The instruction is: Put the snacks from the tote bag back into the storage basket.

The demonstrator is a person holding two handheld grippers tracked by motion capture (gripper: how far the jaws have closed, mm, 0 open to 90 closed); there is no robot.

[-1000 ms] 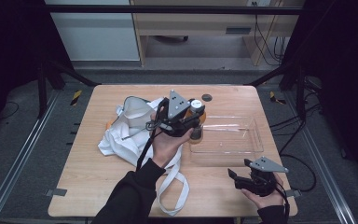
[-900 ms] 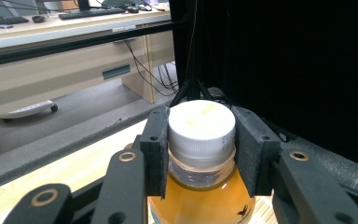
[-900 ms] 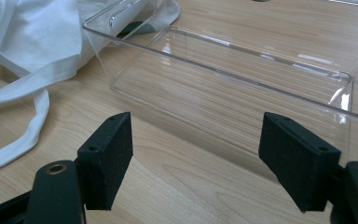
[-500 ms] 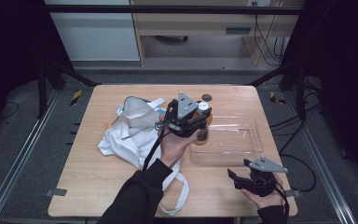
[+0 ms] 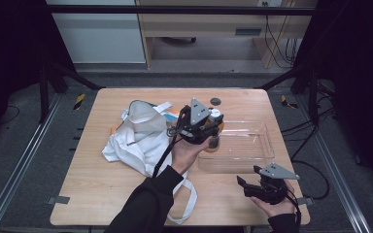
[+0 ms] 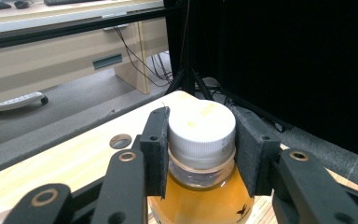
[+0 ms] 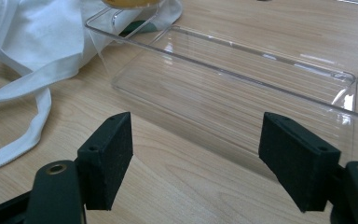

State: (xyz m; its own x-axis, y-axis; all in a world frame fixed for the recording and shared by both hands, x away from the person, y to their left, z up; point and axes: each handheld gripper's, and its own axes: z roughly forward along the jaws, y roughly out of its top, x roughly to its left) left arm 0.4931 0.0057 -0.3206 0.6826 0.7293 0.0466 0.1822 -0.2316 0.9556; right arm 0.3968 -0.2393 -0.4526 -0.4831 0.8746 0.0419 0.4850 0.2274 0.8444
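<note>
The left hand-held gripper (image 5: 209, 127) is closed on a small bottle (image 6: 200, 186) of amber liquid, its two black pads (image 6: 157, 149) pressed against opposite sides of the white screw cap (image 6: 201, 128) and the neck ring just beneath it. In the high view the bottle (image 5: 213, 141) hangs below the jaws at the near-left end of a clear plastic tray (image 5: 264, 145), either just above its floor or touching it; I cannot tell which.

The right hand-held gripper (image 5: 246, 186) rests low over the table (image 5: 102, 194), jaws wide apart and holding nothing. Ahead of its pads (image 7: 107, 156) lies the tray's long transparent wall (image 7: 242, 65), and off to its left a white cloth tote bag (image 7: 32, 51) with a loose strap trailing toward it.

The bottle looks nearly full, so I judge it fairly heavy for its size, with its weight well below the grip. The ridged cap gives the pads good purchase (far better than the smooth, rounded body would), but a hold this high lets the bottle swing if tipped, so it is best kept upright. It looks stiff rather than squashy, and whether it is glass or plastic cannot be told. The tray is light, slick and easily pushed about. The bag is soft and will bunch under any touch.
</note>
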